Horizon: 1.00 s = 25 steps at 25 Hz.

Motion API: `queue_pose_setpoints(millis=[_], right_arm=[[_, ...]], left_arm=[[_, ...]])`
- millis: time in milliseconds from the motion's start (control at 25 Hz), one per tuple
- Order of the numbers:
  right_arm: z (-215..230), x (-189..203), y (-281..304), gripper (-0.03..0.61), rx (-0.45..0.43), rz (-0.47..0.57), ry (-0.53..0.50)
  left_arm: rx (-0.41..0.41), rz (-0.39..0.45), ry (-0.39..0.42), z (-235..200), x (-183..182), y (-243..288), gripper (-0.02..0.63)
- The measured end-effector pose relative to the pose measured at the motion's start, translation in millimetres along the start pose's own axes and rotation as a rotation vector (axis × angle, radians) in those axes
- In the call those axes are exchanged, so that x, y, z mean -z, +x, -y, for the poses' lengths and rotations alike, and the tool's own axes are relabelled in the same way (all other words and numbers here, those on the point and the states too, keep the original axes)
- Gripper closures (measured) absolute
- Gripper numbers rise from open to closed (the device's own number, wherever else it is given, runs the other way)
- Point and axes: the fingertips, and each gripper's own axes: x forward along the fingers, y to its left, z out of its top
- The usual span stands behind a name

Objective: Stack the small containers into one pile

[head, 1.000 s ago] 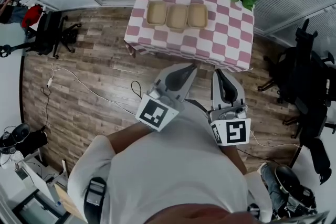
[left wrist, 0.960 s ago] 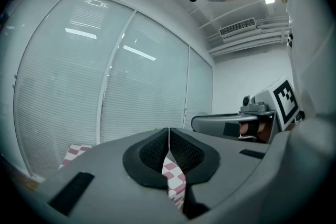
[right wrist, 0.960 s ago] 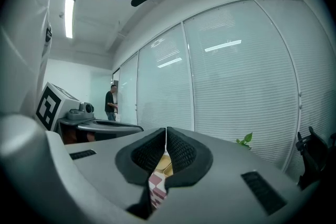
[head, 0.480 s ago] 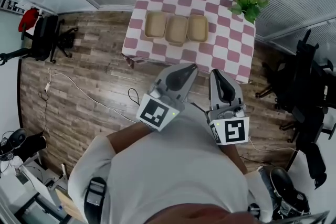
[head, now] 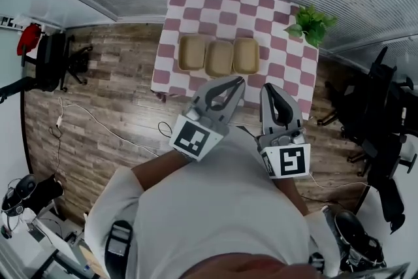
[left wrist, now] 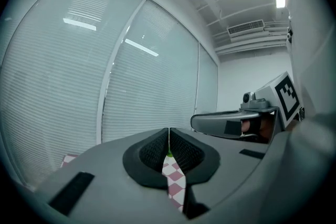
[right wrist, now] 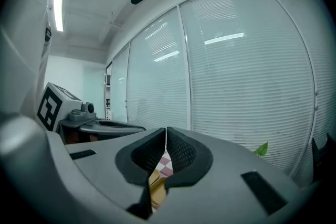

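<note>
Three small tan containers stand side by side in a row on the checkered table [head: 277, 68]: the left container [head: 192, 52], the middle container [head: 220, 57] and the right container [head: 246, 55]. My left gripper [head: 239, 80] is held near the table's front edge, short of the containers, shut with nothing in it. The right gripper [head: 268, 87] hangs beside it, also shut and empty. In the right gripper view a sliver of a tan container [right wrist: 156, 183] shows below the jaws; in the left gripper view only checkered cloth [left wrist: 173, 176] shows.
A green potted plant [head: 312, 22] sits at the table's far right corner. Black office chairs [head: 382, 114] stand to the right, another chair [head: 55, 59] to the left. Cables trail over the wooden floor [head: 111, 114]. Window blinds run behind the table.
The person has stepped toward the table, so both grippers are now nearer its front edge. Both stay shut. The containers have not moved.
</note>
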Motion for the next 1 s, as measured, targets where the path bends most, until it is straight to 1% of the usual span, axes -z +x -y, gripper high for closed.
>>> queue_pose_setpoints(millis=[160,400,520,640,760,840,1000], right_arm=[[12,2,27,0.546,0.026,-0.013,0.002],[33,9,49,0.545,0.065,-0.028,0.021],[44,11,53,0.545,0.066,-0.036,0.021],[53,15,57,0.545,0.056,-0.049,0.022],[62,23,62,0.545,0.042,-0.064,0.049],[69,36,67,0.545,0.030,-0.087,0.077],[81,67,77,0.545,0.021,-0.157,0.074]], left_arm=[[0.015,-0.024,0.004,-25,4,18,0.578],[0.034,-0.071,-0.017,-46,14,38,0.578],[0.027,-0.083,-0.013,-49,17,46,0.578],[0.002,-0.102,-0.019,-53,23,53,0.578],[-0.019,-0.144,-0.055,-56,39,60,0.578],[-0.024,-0.180,-0.076,-60,53,66,0.578],[-0.049,-0.240,-0.102,-69,85,77,0.577]])
